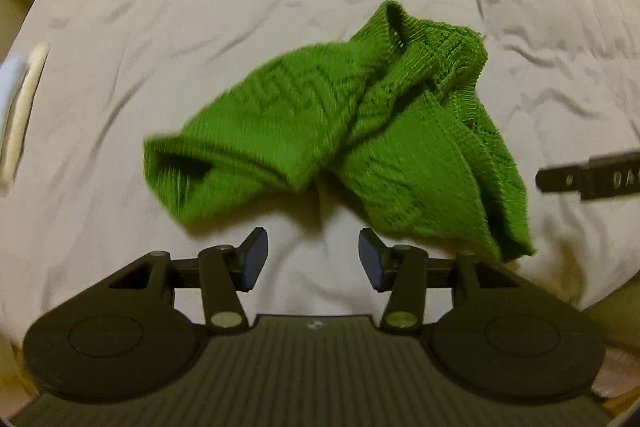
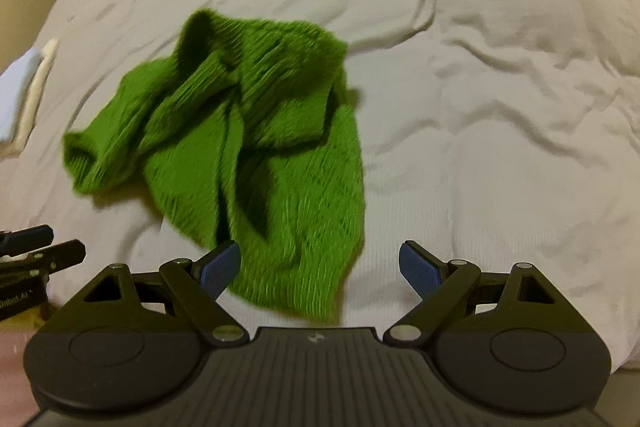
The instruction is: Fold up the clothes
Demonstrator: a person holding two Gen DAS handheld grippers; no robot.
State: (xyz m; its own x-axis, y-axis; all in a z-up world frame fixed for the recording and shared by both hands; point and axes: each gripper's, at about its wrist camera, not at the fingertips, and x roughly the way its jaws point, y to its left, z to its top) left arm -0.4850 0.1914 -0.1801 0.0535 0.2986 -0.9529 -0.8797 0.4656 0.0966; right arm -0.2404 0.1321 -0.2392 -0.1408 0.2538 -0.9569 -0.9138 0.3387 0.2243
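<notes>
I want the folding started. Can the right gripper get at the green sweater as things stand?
Probably yes: the right gripper is open over the green sweater, nothing between them.

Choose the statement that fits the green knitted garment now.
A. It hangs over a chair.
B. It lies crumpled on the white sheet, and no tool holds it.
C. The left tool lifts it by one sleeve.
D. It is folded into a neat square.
B: the green knitted garment lies bunched on the white sheet, and both the left tool and the right tool are open and empty.
</notes>
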